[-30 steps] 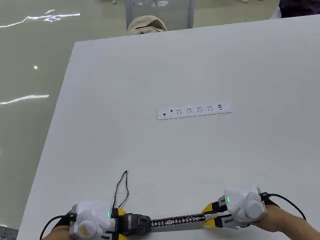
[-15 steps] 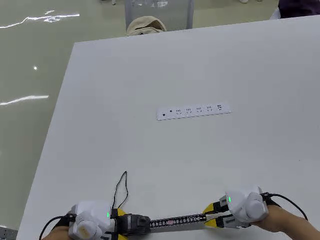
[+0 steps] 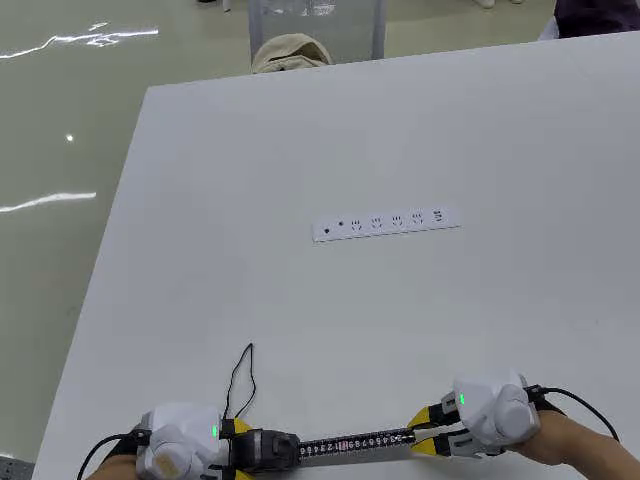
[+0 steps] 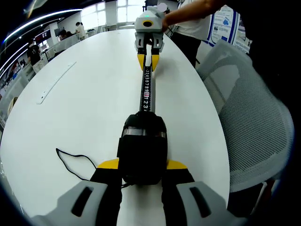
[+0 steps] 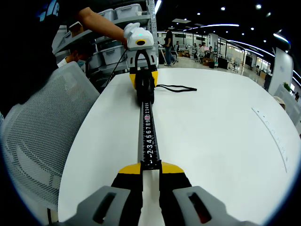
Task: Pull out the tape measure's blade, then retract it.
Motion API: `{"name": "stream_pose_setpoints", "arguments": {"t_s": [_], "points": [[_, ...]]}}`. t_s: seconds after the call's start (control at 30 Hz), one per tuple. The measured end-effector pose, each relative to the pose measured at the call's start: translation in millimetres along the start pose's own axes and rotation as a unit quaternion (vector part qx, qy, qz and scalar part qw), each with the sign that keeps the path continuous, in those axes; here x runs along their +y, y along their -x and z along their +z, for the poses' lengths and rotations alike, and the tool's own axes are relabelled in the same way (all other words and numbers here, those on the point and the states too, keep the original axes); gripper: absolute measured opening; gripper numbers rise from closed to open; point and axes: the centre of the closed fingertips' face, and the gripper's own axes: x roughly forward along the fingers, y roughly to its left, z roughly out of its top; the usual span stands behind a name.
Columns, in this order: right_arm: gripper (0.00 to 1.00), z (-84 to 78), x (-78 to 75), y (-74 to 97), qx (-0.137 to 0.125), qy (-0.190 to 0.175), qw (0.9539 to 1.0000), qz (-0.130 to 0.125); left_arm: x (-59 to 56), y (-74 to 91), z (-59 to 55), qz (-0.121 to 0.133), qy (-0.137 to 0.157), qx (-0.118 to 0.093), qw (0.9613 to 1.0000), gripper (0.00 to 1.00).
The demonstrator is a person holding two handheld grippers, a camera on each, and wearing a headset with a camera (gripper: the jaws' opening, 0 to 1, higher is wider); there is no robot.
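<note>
White table [image 3: 300, 150] all round, mostly bare, with a white power strip [image 3: 386, 222] lying flat near the middle of it. Past the strip, at the far edge, something tan and floppy [image 3: 290, 48] pokes up, can't tell what it is. Way on the near side of the strip, right by the person, is where everything's going on.

Left gripper [image 4: 142, 165] has its jaws spread about as wide as the tape measure's black case [image 4: 142, 141] and is clamped on both sides of it. Right gripper [image 5: 150, 168] is pinched almost closed on the tip of the blade [image 3: 355, 443].

The blade is pulled out between them, straight and low over the table, numbers facing up. Its long axis runs roughly parallel to the power strip, with the case at the left end and the tip pointing right.

A thin black cord [image 3: 243, 375] loops from the case toward the strip, off to the side of the blade. A grey mesh chair [image 4: 244, 108] sits off the table edge, on the side away from the strip.
</note>
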Motion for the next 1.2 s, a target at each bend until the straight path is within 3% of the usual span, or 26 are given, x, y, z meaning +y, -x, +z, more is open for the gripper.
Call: {"name": "stream_pose_setpoints", "arguments": {"t_s": [1.2], "points": [[0.1,-4.7,-2.5,8.9,0.0,-0.007,1.0,-0.005,0.8,1.0,0.8,0.003,0.005,-0.004,1.0,0.27]]}}
